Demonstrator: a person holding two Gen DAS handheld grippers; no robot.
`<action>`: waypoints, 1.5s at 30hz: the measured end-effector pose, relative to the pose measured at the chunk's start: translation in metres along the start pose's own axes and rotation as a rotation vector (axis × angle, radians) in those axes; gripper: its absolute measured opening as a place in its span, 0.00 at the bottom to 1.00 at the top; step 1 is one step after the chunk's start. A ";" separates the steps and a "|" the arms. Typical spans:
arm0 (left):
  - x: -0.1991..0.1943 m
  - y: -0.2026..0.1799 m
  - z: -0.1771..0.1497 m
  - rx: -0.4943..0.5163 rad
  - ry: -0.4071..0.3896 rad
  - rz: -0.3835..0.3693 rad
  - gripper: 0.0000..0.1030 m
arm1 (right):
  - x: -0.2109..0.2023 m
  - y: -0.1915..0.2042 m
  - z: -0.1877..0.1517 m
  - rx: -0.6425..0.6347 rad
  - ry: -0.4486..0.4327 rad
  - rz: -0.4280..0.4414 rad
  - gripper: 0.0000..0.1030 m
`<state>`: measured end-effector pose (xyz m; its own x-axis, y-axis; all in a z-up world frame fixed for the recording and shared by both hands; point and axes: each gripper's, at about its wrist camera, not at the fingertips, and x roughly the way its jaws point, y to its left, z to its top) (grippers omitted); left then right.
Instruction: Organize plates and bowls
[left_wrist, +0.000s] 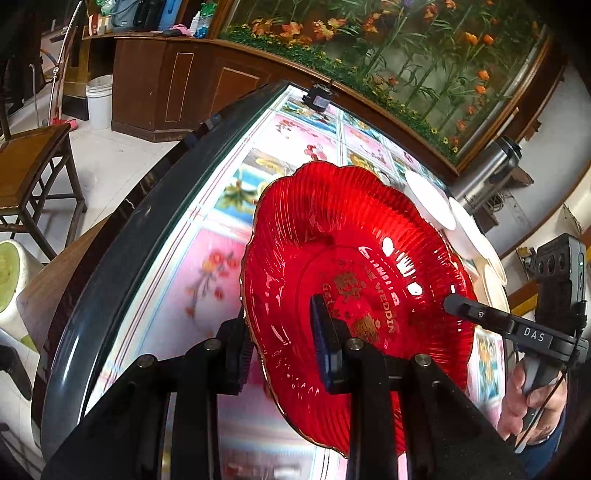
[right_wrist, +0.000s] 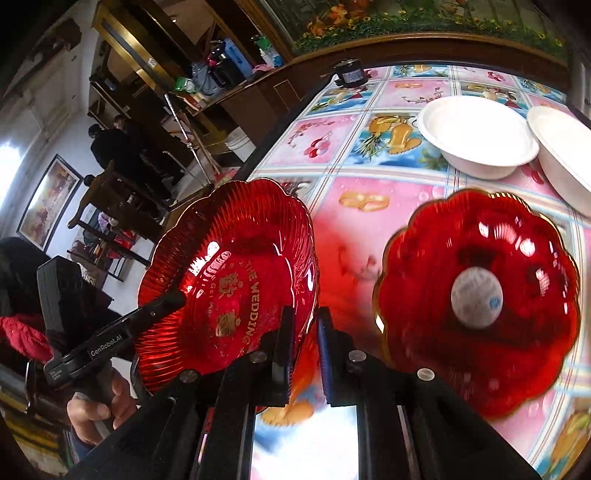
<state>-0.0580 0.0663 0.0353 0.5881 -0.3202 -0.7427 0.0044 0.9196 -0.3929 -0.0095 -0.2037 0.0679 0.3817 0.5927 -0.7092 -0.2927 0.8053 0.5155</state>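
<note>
A red fluted plate (left_wrist: 354, 266) with gold lettering hangs tilted over the flowered table (left_wrist: 221, 273). My left gripper (left_wrist: 282, 347) is shut on its near rim, one pad under the rim and one inside. In the right wrist view the same plate (right_wrist: 225, 280) is at the left, with a finger of my left gripper (right_wrist: 173, 299) on its far side. My right gripper (right_wrist: 306, 347) straddles its right rim, pads slightly apart and not visibly pressing. A second red plate (right_wrist: 480, 302) with a white disc (right_wrist: 476, 297) at its centre lies on the table to the right.
Two white bowls (right_wrist: 476, 136) (right_wrist: 565, 155) stand side by side at the far right of the table (right_wrist: 369, 147). A small black device (right_wrist: 349, 75) sits at the far edge. A wooden chair (left_wrist: 29, 162) stands left of the table, and people (right_wrist: 110, 144) stand farther back.
</note>
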 end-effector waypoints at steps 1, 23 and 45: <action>-0.002 0.001 -0.003 -0.004 0.001 -0.003 0.24 | -0.003 0.002 -0.006 -0.004 0.001 0.004 0.14; 0.009 -0.004 -0.029 0.019 -0.007 0.063 0.24 | -0.006 -0.011 -0.050 0.032 -0.012 0.042 0.17; -0.018 -0.015 -0.035 0.072 -0.198 0.251 0.51 | -0.039 -0.031 -0.061 0.053 -0.092 0.068 0.26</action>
<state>-0.0969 0.0501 0.0359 0.7236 -0.0372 -0.6892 -0.1078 0.9802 -0.1661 -0.0689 -0.2524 0.0506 0.4422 0.6427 -0.6256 -0.2750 0.7611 0.5875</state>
